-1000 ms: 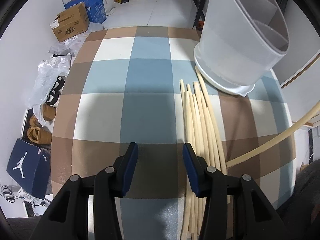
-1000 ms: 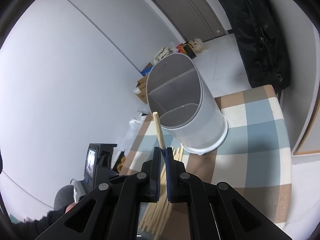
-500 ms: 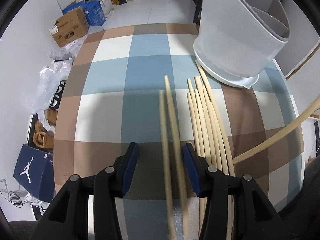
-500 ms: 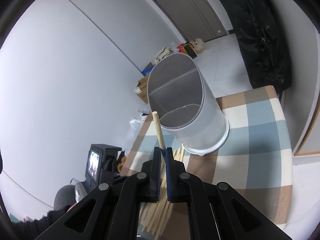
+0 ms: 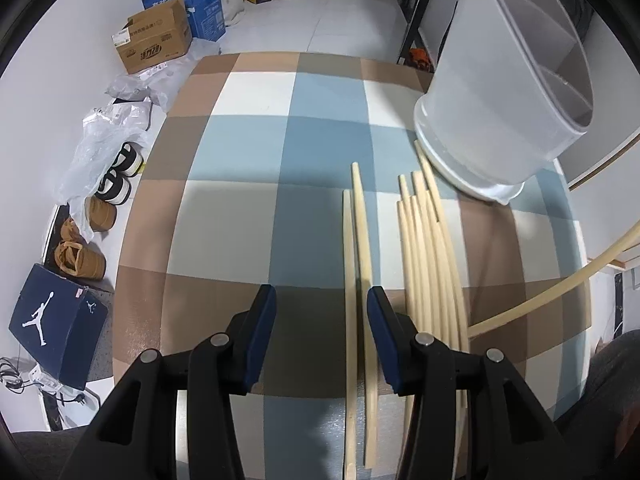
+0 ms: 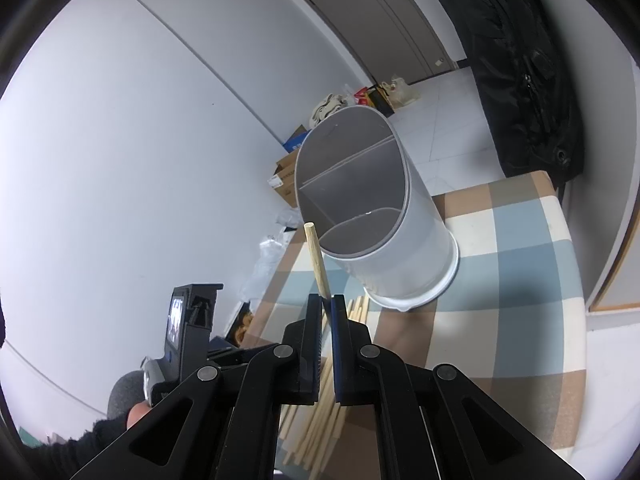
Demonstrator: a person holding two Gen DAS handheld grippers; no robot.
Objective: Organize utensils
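Several wooden chopsticks [image 5: 430,264] lie in a bundle on the checked tablecloth [image 5: 248,168], their tips near the white divided utensil holder [image 5: 504,112]. Two more chopsticks [image 5: 358,264] lie apart to the left of the bundle, passing between the jaws of my open left gripper [image 5: 320,312]. My right gripper [image 6: 327,308] is shut on one chopstick [image 6: 316,256], held up in the air with its tip beside the holder's rim [image 6: 348,192]. That chopstick also shows at the right edge of the left wrist view [image 5: 560,288].
The table edge runs along the left, with shoes [image 5: 80,256], plastic bags [image 5: 104,136] and cardboard boxes [image 5: 156,40] on the floor beyond. A black bag [image 6: 520,80] hangs by the wall behind the table. The left gripper's body [image 6: 188,320] shows low in the right wrist view.
Two chopsticks have come to lie apart from the bundle, between the left gripper's jaws. The left gripper has shifted slightly. The right gripper still holds its chopstick by the holder.
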